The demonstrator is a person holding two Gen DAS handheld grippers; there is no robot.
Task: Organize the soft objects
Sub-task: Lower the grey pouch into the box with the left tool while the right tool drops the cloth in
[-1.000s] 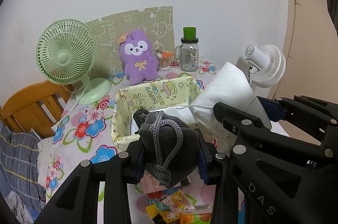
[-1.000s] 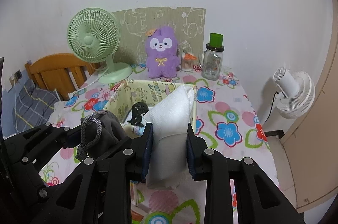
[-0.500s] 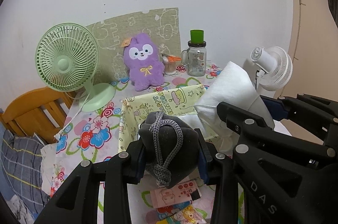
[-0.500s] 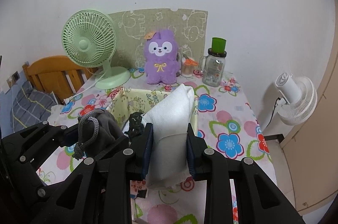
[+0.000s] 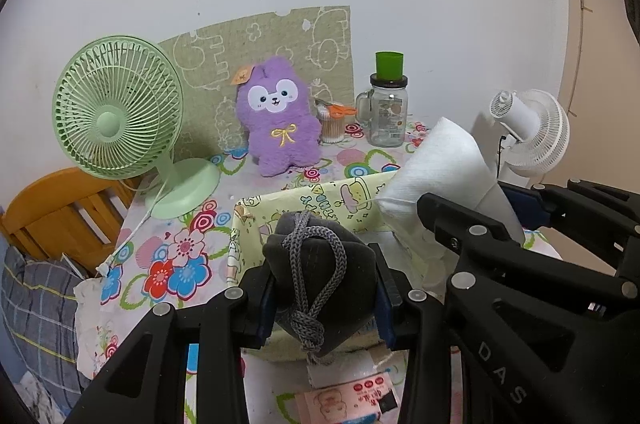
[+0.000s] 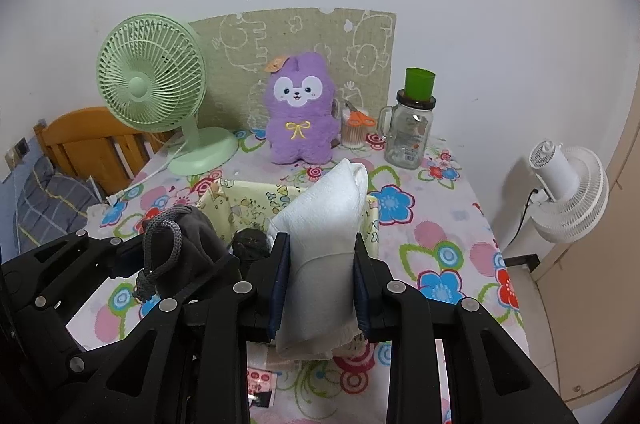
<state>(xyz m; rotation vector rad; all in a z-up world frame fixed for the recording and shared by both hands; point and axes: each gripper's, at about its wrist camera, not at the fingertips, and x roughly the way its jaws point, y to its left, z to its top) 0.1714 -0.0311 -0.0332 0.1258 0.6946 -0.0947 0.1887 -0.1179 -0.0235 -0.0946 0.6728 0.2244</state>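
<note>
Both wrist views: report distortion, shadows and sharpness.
Left wrist view: fisheye bend with dark corners; the green fan throws a soft shadow on the mat behind; the pouch is sharp. Right wrist view: same bend, the wall edge at right curves; even indoor light, no glare; the towel is sharp.

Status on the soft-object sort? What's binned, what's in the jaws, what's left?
Done: a black item already lies in the yellow fabric bin.
In hand: left gripper clamps a grey drawstring pouch; right gripper clamps a white folded cloth, both above the bin.
Left: release both; purple plush is unbinned.
</note>
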